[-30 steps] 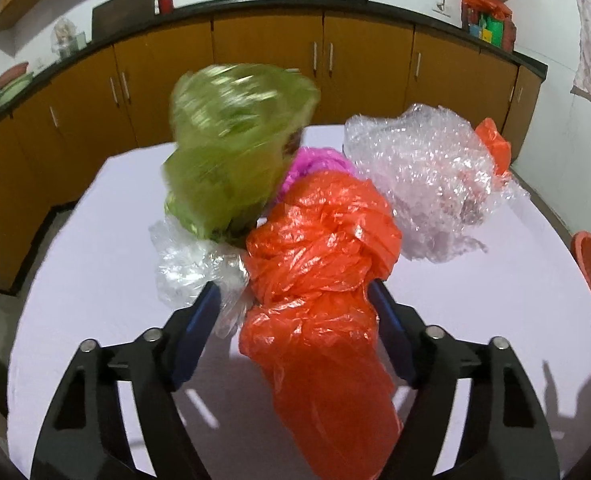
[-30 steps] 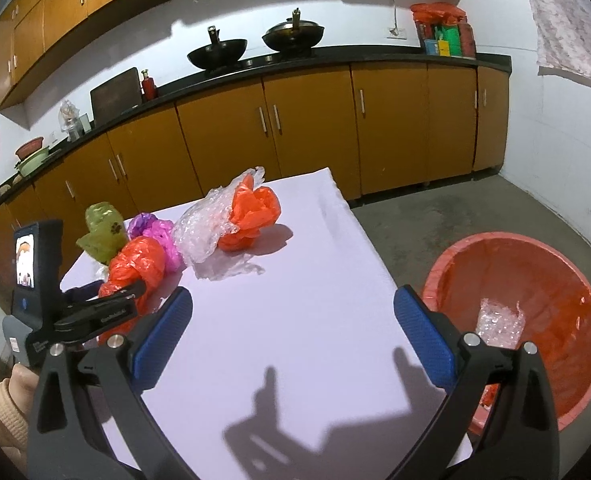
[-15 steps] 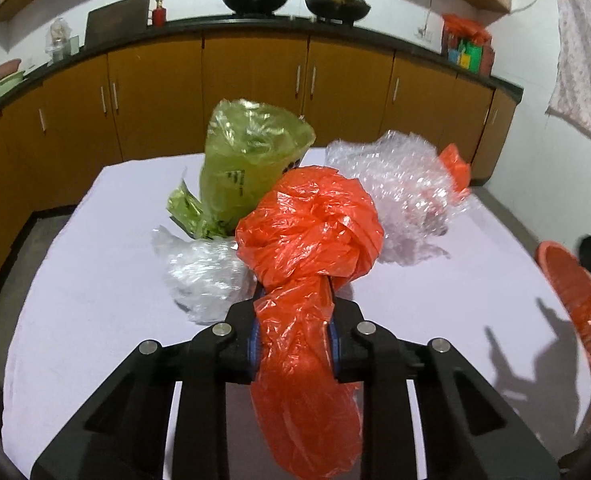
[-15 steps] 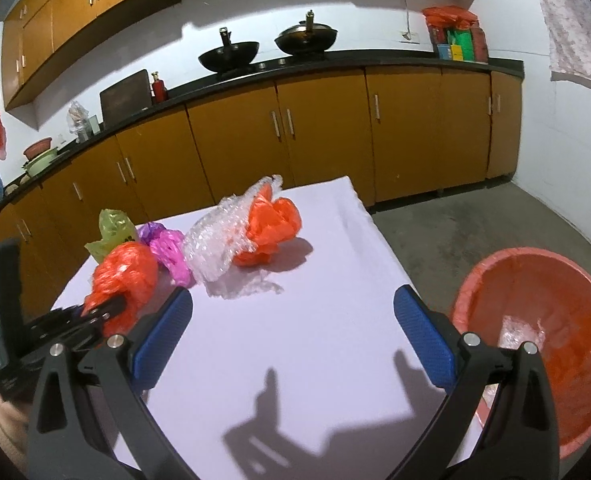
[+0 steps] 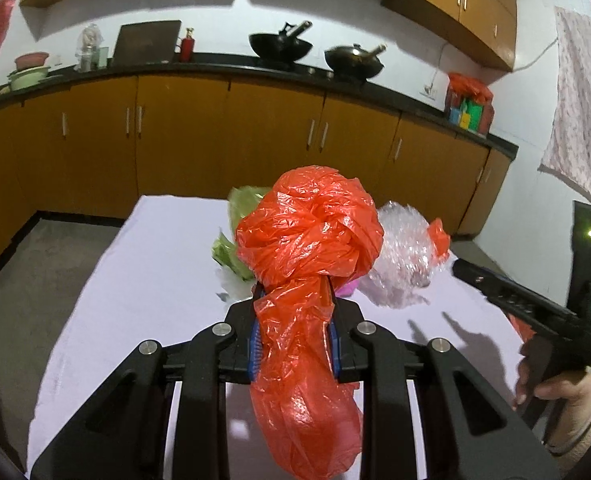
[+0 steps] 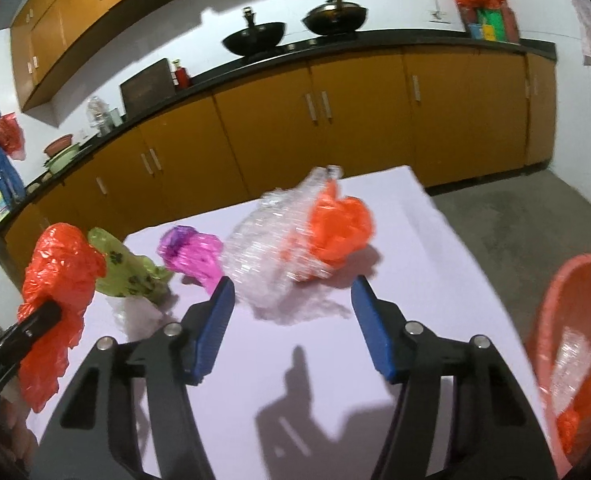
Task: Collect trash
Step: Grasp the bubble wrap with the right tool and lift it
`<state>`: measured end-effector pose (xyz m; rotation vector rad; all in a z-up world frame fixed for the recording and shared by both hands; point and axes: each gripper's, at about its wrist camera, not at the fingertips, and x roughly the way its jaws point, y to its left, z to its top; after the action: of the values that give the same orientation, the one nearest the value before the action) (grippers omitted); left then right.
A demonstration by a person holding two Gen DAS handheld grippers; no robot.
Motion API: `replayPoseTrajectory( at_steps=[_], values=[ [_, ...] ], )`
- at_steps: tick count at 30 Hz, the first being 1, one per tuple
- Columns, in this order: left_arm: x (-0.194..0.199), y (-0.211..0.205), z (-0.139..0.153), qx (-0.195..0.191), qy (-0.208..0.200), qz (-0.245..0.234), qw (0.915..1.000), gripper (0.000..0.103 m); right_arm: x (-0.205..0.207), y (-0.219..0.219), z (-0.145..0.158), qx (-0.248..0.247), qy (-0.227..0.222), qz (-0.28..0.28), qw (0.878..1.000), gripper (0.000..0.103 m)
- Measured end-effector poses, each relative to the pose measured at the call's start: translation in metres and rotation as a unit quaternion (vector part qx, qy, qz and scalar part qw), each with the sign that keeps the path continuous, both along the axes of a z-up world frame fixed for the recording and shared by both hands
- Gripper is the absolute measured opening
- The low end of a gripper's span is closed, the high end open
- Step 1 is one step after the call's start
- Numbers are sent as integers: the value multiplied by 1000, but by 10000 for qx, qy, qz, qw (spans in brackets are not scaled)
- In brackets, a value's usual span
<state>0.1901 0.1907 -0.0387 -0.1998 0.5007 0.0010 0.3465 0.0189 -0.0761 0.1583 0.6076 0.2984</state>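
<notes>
My left gripper (image 5: pixel 295 320) is shut on an orange plastic bag (image 5: pixel 307 248) and holds it up above the white table (image 5: pixel 143 288); it also shows at the left of the right wrist view (image 6: pixel 59 280). My right gripper (image 6: pixel 291 300) is open and empty, just in front of a clear bubble wrap bundle (image 6: pixel 271 248) with a second orange bag (image 6: pixel 341 230) against it. A green bag (image 6: pixel 127 272) and a pink bag (image 6: pixel 191 254) lie on the table to the left. A red trash basin (image 6: pixel 555 312) stands on the floor at the right.
Clear plastic (image 6: pixel 575 364) lies inside the basin. Orange kitchen cabinets (image 5: pixel 223 140) under a black counter run behind the table. Two woks (image 5: pixel 279 46) sit on the counter. A cloth (image 5: pixel 579 128) hangs at the right wall.
My left gripper closed on the orange bag and lifted it off the table. My right gripper moved forward and left toward the bubble wrap, with its jaws narrower but still open.
</notes>
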Motion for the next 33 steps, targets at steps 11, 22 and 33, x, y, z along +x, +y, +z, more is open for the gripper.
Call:
replayPoseTrajectory(
  at_steps=[11,22,33],
  values=[
    [-3,21,4,139,-64,421,9990,26,48,27,-16,173,467,-99,9987,56],
    [0,21,-3,136,57,559,9983,26,41,39,-24,-143,400,168,9990,11],
    [-4,10,3,112,31,420,9990,26,-22,13,10,-345,-289,457,9979,9]
  ],
)
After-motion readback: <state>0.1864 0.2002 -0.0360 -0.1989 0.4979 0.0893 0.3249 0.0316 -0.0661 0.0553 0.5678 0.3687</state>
